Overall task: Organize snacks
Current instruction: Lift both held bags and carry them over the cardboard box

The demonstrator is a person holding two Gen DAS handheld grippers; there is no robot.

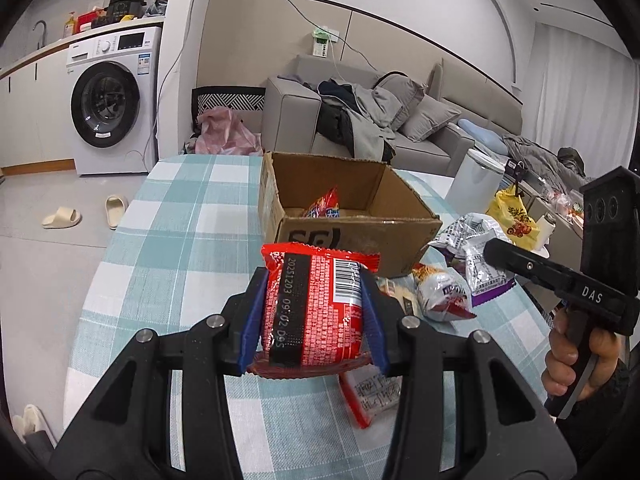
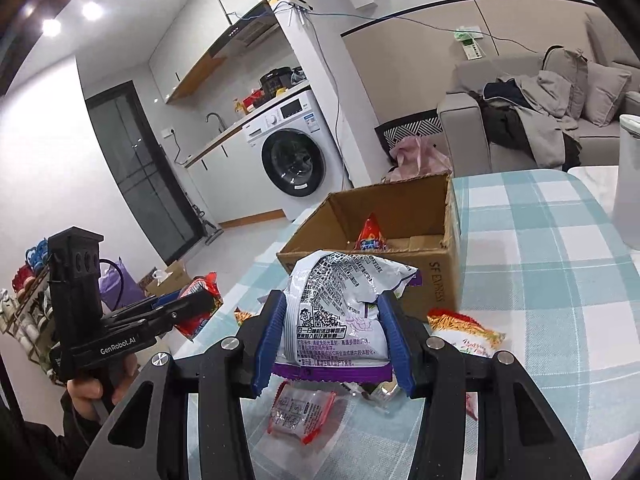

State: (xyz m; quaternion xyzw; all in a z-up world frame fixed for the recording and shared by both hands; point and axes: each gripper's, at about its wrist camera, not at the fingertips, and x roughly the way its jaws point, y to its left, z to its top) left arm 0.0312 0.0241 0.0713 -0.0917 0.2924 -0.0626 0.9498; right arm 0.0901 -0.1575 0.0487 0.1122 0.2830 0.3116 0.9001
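Observation:
My left gripper [image 1: 314, 316] is shut on a red snack packet [image 1: 316, 312], held above the checked tablecloth in front of an open cardboard box [image 1: 352, 232]. My right gripper [image 2: 334, 340] is shut on a silver and purple snack bag [image 2: 340, 312], also lifted off the table near the box [image 2: 440, 276]. One red packet [image 2: 370, 236] lies inside the box. In the left wrist view the right gripper [image 1: 496, 256] shows at the right with the silver bag [image 1: 476, 248]. In the right wrist view the left gripper [image 2: 200, 304] shows at the left with its red packet [image 2: 200, 312].
Loose snacks lie on the tablecloth [image 1: 180, 240]: a small red-edged packet [image 2: 300, 412], a silver and red one [image 1: 440, 296] and an orange-patterned bag [image 2: 468, 332]. A white bin [image 2: 628, 184] stands at the table's far right. A sofa [image 1: 360, 120] and washing machine [image 1: 108, 104] are behind.

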